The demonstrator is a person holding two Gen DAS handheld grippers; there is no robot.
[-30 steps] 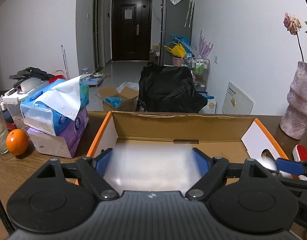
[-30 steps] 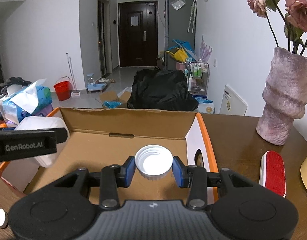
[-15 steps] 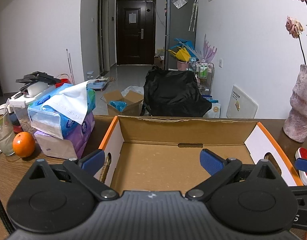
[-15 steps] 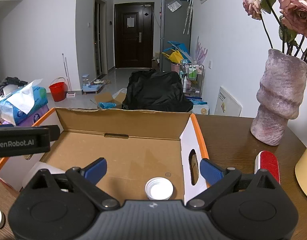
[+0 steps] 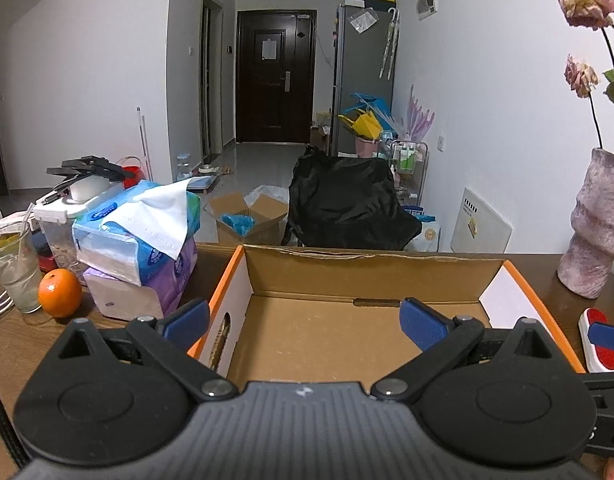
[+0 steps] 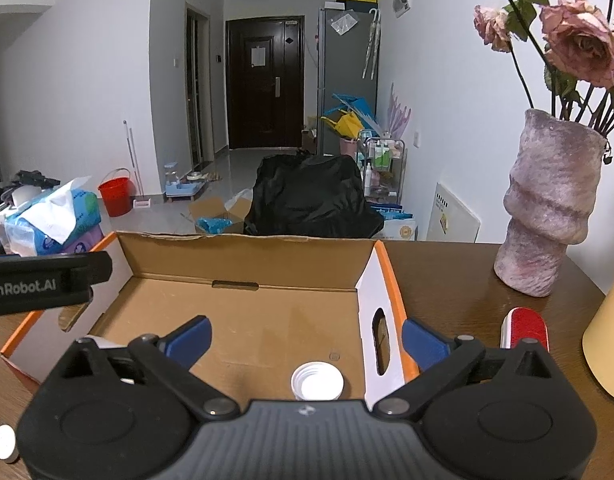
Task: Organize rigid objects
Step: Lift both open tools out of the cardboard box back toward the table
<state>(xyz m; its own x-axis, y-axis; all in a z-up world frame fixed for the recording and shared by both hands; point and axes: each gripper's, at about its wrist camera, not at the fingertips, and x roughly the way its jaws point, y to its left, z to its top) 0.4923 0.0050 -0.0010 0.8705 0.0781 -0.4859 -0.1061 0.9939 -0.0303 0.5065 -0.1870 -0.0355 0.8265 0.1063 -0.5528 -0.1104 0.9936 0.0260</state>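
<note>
Corrugated cardboard box is holding the white bottle cap at lower centre of the right view. Right gripper is standing wide, gripping nothing; left gripper likewise. Judging the drop-off finished, the red-and-white brush at lower right probably needs fetching next.

Right gripper jaws have just been opening; white cap, gripped before, now lies in the cardboard box. Left gripper also spreads wide, empty.

Dim, cool indoor light, sharp focus, strong fisheye bending and dark vignetting at the corners.
</note>
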